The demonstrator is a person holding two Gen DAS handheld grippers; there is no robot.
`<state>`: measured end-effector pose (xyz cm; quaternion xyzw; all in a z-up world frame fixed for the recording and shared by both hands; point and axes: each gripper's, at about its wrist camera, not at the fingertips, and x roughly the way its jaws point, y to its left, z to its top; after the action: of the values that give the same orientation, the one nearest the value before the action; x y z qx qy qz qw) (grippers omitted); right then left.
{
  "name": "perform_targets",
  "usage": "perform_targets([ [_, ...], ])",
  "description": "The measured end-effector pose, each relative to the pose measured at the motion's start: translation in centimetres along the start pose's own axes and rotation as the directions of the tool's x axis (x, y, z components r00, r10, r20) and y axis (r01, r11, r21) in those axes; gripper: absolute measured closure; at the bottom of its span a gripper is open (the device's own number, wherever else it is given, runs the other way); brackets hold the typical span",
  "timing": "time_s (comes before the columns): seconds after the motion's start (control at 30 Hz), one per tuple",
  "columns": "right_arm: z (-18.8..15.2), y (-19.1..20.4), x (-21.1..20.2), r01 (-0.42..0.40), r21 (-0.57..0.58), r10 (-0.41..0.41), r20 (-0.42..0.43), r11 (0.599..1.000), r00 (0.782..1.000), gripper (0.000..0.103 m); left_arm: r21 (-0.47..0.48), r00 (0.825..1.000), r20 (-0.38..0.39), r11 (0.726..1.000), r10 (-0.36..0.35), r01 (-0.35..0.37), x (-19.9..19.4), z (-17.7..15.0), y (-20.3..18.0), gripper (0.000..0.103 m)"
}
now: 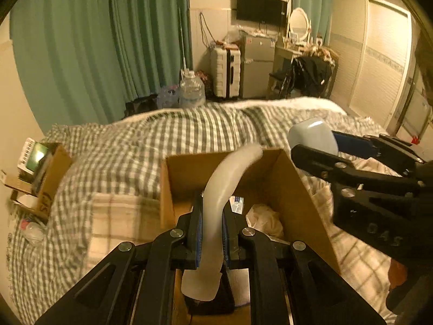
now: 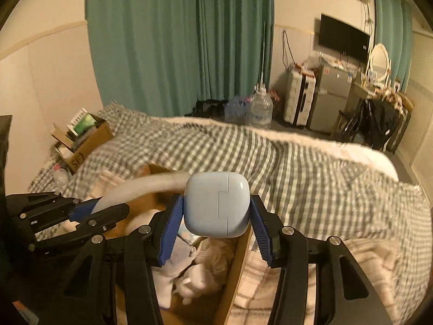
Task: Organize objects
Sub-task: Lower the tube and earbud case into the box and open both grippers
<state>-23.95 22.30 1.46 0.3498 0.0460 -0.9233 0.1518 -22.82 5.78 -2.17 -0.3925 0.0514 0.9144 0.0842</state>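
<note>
My left gripper (image 1: 212, 214) is shut on a long curved white plastic piece (image 1: 224, 178) and holds it over an open cardboard box (image 1: 303, 189) on the bed. The piece arches up past the box's far wall. My right gripper (image 2: 216, 211) is shut on a pale blue rounded case (image 2: 216, 203) and holds it above the same box (image 2: 235, 265). It shows at the right of the left wrist view (image 1: 314, 140), next to the box's right wall. The left gripper (image 2: 100, 211) and the white piece (image 2: 143, 187) show at the left of the right wrist view. White cloth and small packets (image 2: 200, 270) lie in the box.
The box stands on a bed with a green checked quilt (image 2: 297, 168). A second cardboard box (image 1: 46, 173) with items sits at the bed's far left corner, a crumpled bottle (image 1: 32, 230) beside it. Green curtains, water jugs (image 1: 190, 89), a suitcase, a fridge and a dressing table stand beyond.
</note>
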Motion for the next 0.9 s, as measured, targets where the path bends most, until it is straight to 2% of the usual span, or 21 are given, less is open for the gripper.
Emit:
perform_targets([
  [0.2,-2.7,-1.0,4.6,-0.028,0.028,0.03,-0.063,0.999,0.998,0.054,0.002,0.997,-0.072,1.0,-0.013,0.013,4.2,-1.8,-0.7,0.092],
  [0.4,-3.6,-1.2,5.4,-0.06,0.062,0.063,-0.055,0.996,0.996,0.053,0.018,0.994,-0.105,0.999,-0.03,0.032,5.3,-3.2,-1.7,0.09],
  [0.5,-3.5,-1.5,4.6,-0.087,0.09,0.09,-0.027,0.992,0.996,0.047,0.006,0.994,-0.095,0.999,-0.046,0.047,4.6,-3.4,-1.8,0.079],
  [0.53,-3.3,-1.6,3.9,-0.088,0.098,0.089,-0.006,0.991,0.996,0.04,0.002,0.995,-0.092,0.999,-0.048,0.049,4.4,-3.1,-1.6,0.076],
  [0.57,-3.1,-1.8,3.2,-0.085,0.105,0.084,0.011,0.991,0.996,0.037,-0.001,0.995,-0.088,0.999,-0.049,0.049,4.1,-3.1,-1.5,0.07],
  [0.6,-2.8,-2.0,2.5,-0.083,0.111,0.081,0.021,0.99,0.996,0.037,0.002,0.995,-0.085,0.999,-0.045,0.045,3.5,-3.0,-1.6,0.065],
  [0.63,-2.6,-2.2,1.7,-0.082,0.118,0.079,0.032,0.99,0.996,0.037,0.005,0.996,-0.083,0.999,-0.039,0.039,3.2,-3.0,-1.5,0.048],
  [0.67,-2.4,-2.3,1.0,-0.077,0.121,0.073,0.037,0.99,0.997,0.037,0.009,0.997,-0.076,1.0,-0.028,0.029,2.6,-2.9,-1.6,0.036],
  [0.8,-1.8,-2.7,-2.5,-0.039,0.134,0.031,0.057,0.99,0.998,0.036,0.007,0.999,-0.032,1.0,-0.015,0.015,-0.9,-1.6,-1.6,0.03],
  [0.87,-1.4,-3.1,-4.6,-0.025,0.139,0.016,0.066,0.99,0.998,0.032,-0.006,1.0,0.011,1.0,0.012,-0.012,-3.4,-1.0,-1.7,0.016],
  [0.9,-1.2,-3.2,-6.0,-0.01,0.138,-0.001,0.073,0.99,0.997,0.031,-0.011,0.999,0.037,1.0,0.023,-0.023,-4.8,-0.8,-1.7,0.013],
])
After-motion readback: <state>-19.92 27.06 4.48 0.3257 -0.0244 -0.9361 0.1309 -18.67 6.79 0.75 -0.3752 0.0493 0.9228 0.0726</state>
